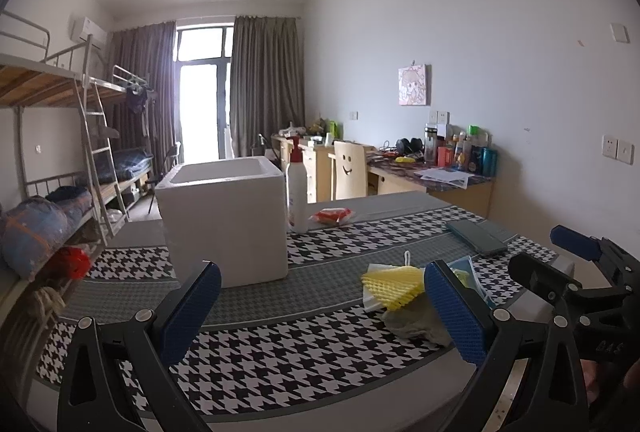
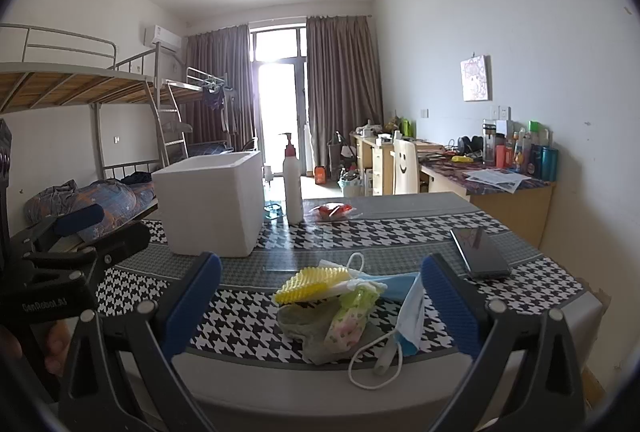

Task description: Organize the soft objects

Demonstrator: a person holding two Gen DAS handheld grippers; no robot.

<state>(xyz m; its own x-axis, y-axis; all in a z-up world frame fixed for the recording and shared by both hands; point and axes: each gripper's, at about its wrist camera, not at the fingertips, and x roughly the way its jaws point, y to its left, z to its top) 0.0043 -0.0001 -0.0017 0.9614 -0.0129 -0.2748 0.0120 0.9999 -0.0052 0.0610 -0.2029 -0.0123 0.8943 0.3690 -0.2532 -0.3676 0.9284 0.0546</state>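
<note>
A pile of soft things lies near the table's front edge: a yellow foam net (image 2: 310,282), an olive cloth (image 2: 308,324), a small floral pouch (image 2: 347,324) and a blue face mask (image 2: 410,316) with white loops. My right gripper (image 2: 320,308) hangs open just before this pile, nothing between its blue pads. My left gripper (image 1: 320,312) is open too, over bare tablecloth, with the yellow foam net (image 1: 394,286) and olive cloth (image 1: 416,320) beside its right finger. A white foam box (image 1: 224,216) stands open-topped at the table's far left. The right gripper (image 1: 576,256) shows at the left view's right edge.
A white pump bottle (image 2: 292,184) stands right of the foam box (image 2: 210,204), a red packet (image 2: 332,211) behind it. A dark phone (image 2: 480,252) lies at the table's right. Bunk beds stand left, desks and a chair along the right wall.
</note>
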